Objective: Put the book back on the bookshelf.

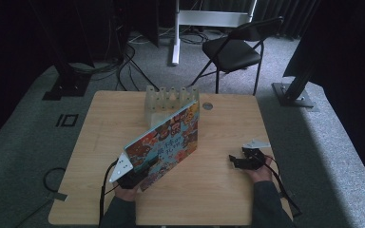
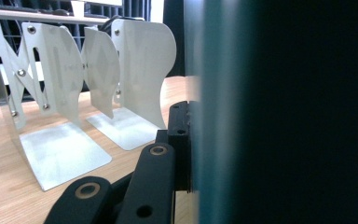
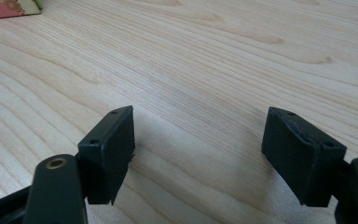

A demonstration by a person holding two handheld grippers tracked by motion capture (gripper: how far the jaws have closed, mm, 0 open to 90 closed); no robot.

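Two grippers rested on the counter [image 1: 218,190]. The left gripper [image 1: 132,176] had its fingers [image 2: 179,140] clamped on the near corner of the colourful book [image 1: 168,140], which stood tilted just before the white bookends [image 1: 164,102]. Well right of the book, the right gripper [image 1: 240,160] held its fingers [image 3: 109,149] wide apart, empty, over bare wood.

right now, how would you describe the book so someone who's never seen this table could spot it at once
On the light wooden table, look just left of the middle, in front of the white metal bookend rack at the far edge. There the book stands tilted on its edge, its near corner clamped in the left gripper. Its bright, cartoon-crowded cover is the one colourful thing among pale and black ones.
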